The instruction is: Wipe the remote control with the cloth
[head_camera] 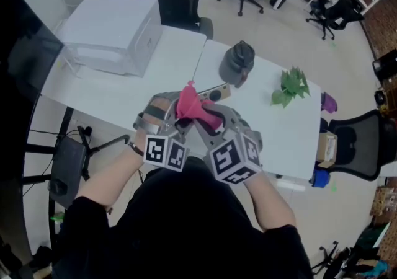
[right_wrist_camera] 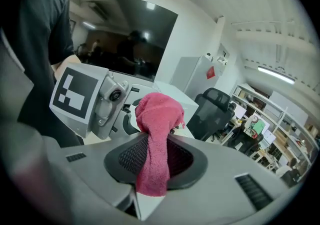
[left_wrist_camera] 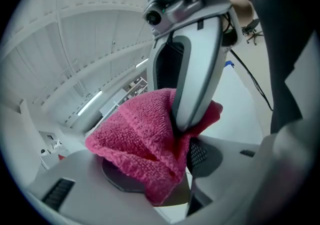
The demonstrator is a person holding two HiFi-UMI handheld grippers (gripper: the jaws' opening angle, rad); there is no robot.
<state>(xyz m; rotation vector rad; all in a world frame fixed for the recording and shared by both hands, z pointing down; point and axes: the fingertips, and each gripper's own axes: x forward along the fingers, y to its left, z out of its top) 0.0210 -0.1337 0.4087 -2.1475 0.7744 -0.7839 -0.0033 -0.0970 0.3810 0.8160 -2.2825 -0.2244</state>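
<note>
Cloth (head_camera: 189, 105), pink and bunched, held above the white counter (head_camera: 279, 129) by two tongs. The left tongs (head_camera: 175, 120) clamp its thick fold, jaws set wide. The right tongs (head_camera: 208, 121) pinch a narrow strip. The remote control (head_camera: 217, 93) lies on the counter just behind.

No legible text; red sign (right_wrist_camera: 211, 73) on cabinet (right_wrist_camera: 190, 81) perhaps lettered, unreadable.
</note>
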